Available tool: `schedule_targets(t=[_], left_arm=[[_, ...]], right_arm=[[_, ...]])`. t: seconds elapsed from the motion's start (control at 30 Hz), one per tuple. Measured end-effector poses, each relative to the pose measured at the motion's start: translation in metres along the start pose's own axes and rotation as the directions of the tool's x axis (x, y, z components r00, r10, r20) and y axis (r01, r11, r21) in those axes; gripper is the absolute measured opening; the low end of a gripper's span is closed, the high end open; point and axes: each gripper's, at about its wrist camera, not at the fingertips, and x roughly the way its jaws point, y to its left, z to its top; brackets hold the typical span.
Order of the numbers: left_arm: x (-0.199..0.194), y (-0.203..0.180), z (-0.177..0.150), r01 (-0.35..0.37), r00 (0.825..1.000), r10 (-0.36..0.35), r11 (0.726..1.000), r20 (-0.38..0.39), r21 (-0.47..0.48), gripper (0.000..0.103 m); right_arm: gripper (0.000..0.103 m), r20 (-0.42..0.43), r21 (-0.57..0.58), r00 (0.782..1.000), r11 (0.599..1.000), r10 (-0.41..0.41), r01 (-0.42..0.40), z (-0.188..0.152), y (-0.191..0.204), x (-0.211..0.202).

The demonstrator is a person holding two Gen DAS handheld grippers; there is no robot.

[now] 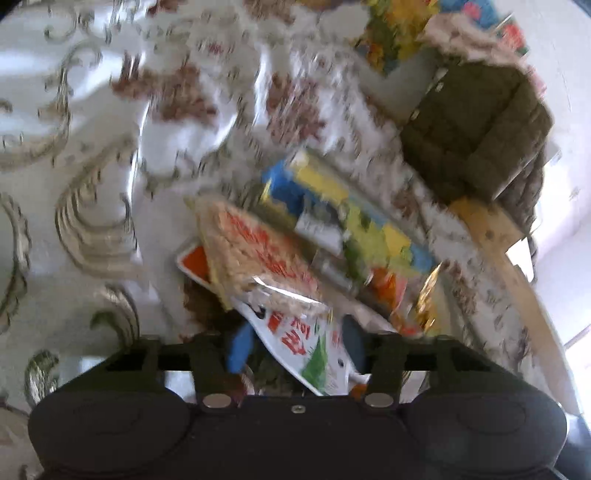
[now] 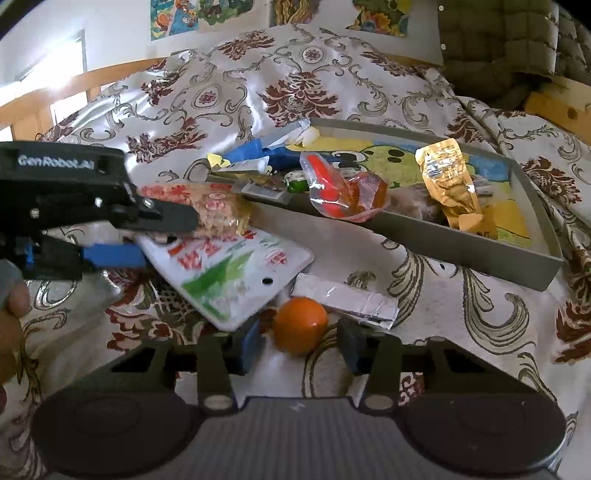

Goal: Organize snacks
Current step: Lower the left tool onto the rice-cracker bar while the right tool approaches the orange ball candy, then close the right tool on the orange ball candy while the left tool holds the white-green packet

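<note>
My left gripper is shut on a white snack packet with red and green print and a noodle packet lies on top of it. In the right wrist view the left gripper comes in from the left, clamping the white packet just above the bedcover. My right gripper is open, its blue pads either side of an orange lying on the cover. A silver foil bar lies just beyond the orange. The grey tray behind holds several packets.
The floral bedcover covers the whole surface. A green quilted jacket hangs on a wooden frame at the back right. Posters hang on the wall. The left wrist view is motion-blurred.
</note>
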Motion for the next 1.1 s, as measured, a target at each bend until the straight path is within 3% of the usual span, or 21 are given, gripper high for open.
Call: schedule_targets(t=[0.03,0.13,0.4,0.6,0.7,0.83,1.1], left_arm=[[-0.002,-0.003,0.001,0.013,1.0,-0.014,1.0,0.025,0.025,0.04],[0.0,-0.009,0.004,0.03,0.998,-0.034,0.996,0.046,0.085,0.038],[0.029,0.011,0.008,0.029,0.999,-0.031,0.999,-0.035,-0.046,0.038],[0.039,0.013,0.006,-0.013,0.994,0.01,1.0,-0.107,-0.026,0.042],[0.039,0.011,0.007,-0.026,0.993,0.025,1.0,-0.113,-0.007,0.031],[0.036,0.01,0.008,0.005,0.992,-0.008,1.0,-0.123,-0.026,0.019],[0.021,0.004,0.015,0.025,0.995,-0.028,0.999,-0.099,-0.041,0.013]], right_arm=[[0.048,0.001,0.001,1.0,1.0,0.001,-0.001,0.0,0.0,0.0],[0.045,0.001,-0.003,1.0,1.0,-0.005,0.005,0.0,0.0,0.001],[0.044,0.008,0.007,1.0,1.0,-0.017,0.017,0.003,-0.002,0.007],[0.043,0.002,0.014,1.0,1.0,-0.018,0.018,0.003,-0.001,0.009],[0.035,-0.006,0.034,1.0,0.999,-0.004,0.005,0.003,-0.002,0.009],[0.035,-0.017,0.016,1.0,1.0,-0.007,0.007,0.006,0.001,0.006],[0.034,0.029,0.033,0.999,0.999,-0.032,0.031,0.014,-0.004,-0.01]])
